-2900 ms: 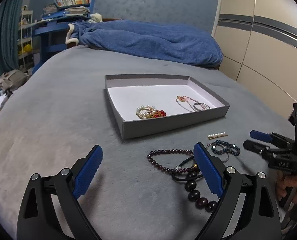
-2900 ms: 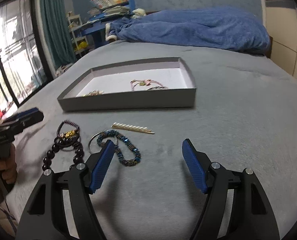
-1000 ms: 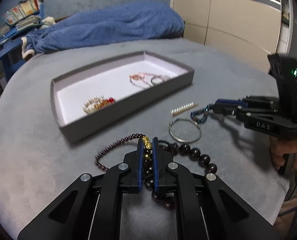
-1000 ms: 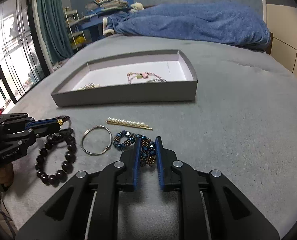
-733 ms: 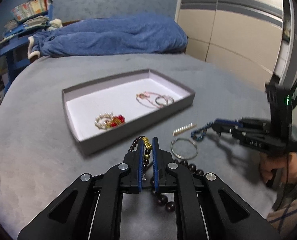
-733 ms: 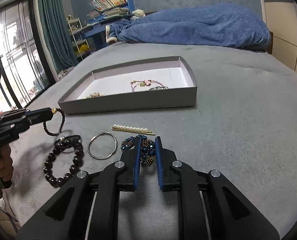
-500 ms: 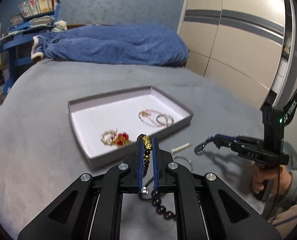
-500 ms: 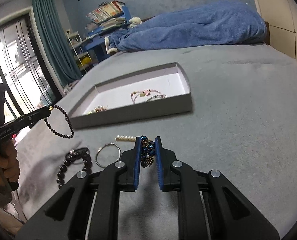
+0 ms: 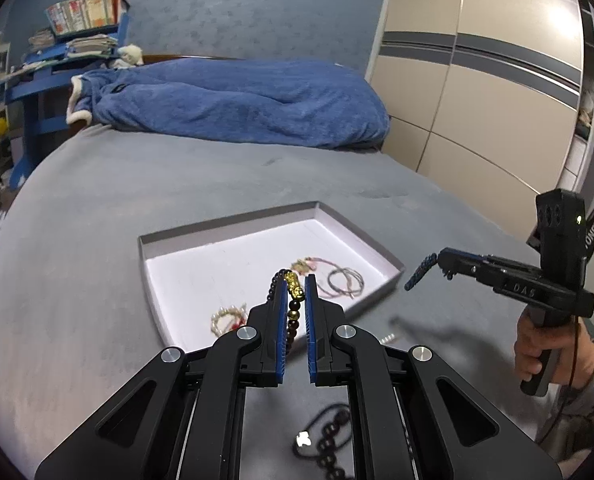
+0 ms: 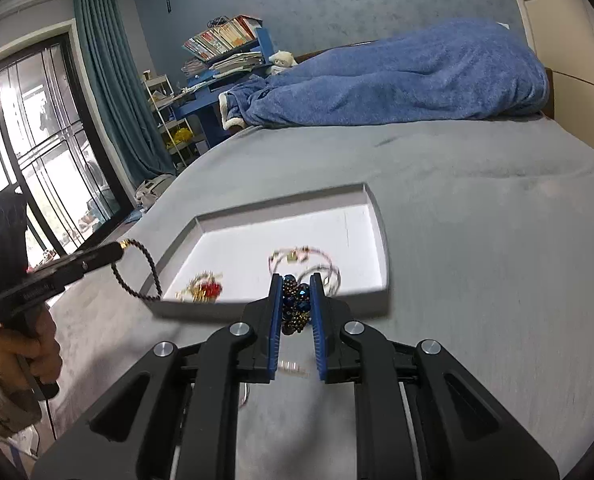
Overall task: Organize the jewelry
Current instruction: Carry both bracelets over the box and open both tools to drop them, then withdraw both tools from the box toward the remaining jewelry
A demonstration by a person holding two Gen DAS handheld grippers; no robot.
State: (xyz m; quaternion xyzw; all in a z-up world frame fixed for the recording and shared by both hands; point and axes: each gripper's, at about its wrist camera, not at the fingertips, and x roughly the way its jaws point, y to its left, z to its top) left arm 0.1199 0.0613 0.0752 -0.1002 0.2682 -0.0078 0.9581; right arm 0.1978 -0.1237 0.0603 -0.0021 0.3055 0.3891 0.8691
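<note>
Jewelry in transit: I have one piece in each gripper, both off the bedcover and short of the grey tray (image 9: 393, 270). Left gripper (image 9: 295, 285) is clamped on the dark bead bracelet (image 9: 293, 322) at its gold charm; in the right wrist view the loop (image 10: 137, 270) hangs free beside the tray's near corner. Right gripper (image 10: 295, 285) is pinched on the blue beaded bracelet (image 10: 295, 304), bunched between the pads; from the left wrist view its tail (image 9: 420, 271) dangles just outside the tray's right wall. Tray already holds a pearl-and-red piece (image 9: 228, 317) and a pink cord bracelet (image 9: 329, 274). Step in hand, as I judge it: carry to tray. Next move calls for bringing each piece over the white floor, lowering, then letting go clear of what lies there. Hard to read: the big-bead bracelet (image 9: 331, 446) on the cover is blurred, the pearl bar (image 9: 388, 337) is mostly hidden behind my left fingers, and I cannot make out the metal bangle.
</note>
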